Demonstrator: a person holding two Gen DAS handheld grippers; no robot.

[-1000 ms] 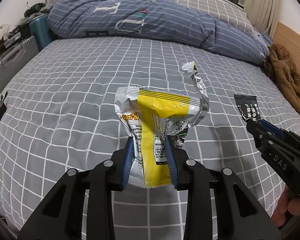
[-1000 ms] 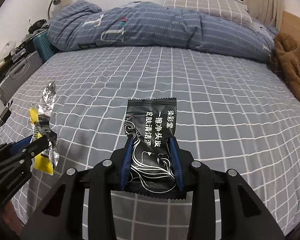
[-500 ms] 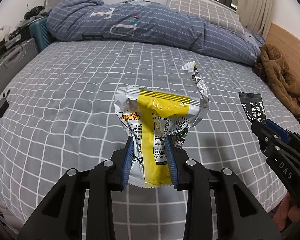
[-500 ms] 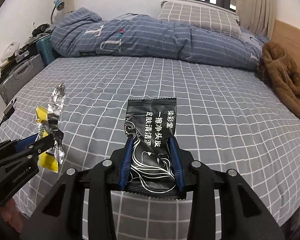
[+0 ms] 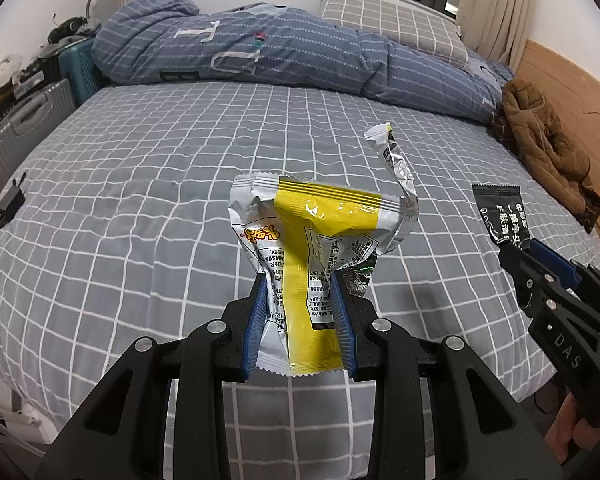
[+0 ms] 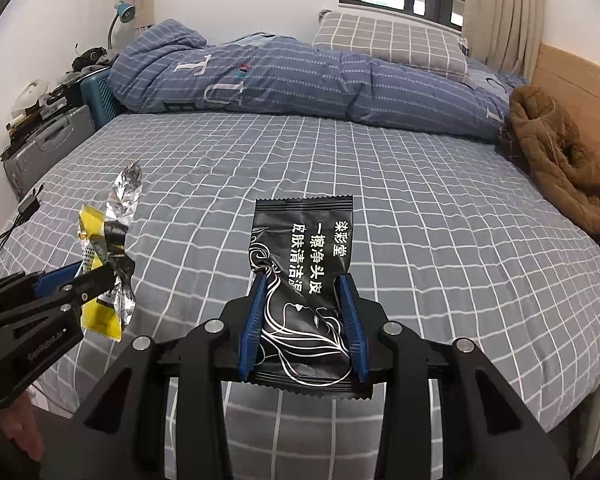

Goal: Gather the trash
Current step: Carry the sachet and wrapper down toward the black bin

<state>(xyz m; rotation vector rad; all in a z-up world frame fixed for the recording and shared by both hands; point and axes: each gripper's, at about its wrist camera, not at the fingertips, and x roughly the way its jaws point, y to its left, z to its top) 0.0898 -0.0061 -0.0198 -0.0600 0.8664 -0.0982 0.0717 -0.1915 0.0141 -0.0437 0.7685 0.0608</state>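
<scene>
My left gripper point(image 5: 300, 280) is shut on a torn yellow and silver snack wrapper point(image 5: 316, 232) and holds it upright above the bed. My right gripper point(image 6: 302, 280) is shut on a black sachet with white Chinese text point(image 6: 304, 264), also held above the bed. In the left wrist view the right gripper point(image 5: 516, 246) and the black sachet point(image 5: 500, 212) show at the right edge. In the right wrist view the left gripper point(image 6: 96, 272) and the snack wrapper point(image 6: 108, 248) show at the left.
A grey checked bed sheet point(image 5: 140, 184) covers the bed. A blue quilt point(image 5: 260, 52) and a pillow point(image 6: 388, 40) lie at the back. A brown jacket point(image 6: 560, 160) lies at the right by the wooden headboard. Suitcases point(image 6: 48, 148) and a charger cable point(image 5: 4, 208) are at the left.
Both grippers have pulled back and risen from the bed, so more of the room and the near bed edge shows. Each still holds its wrapper.
</scene>
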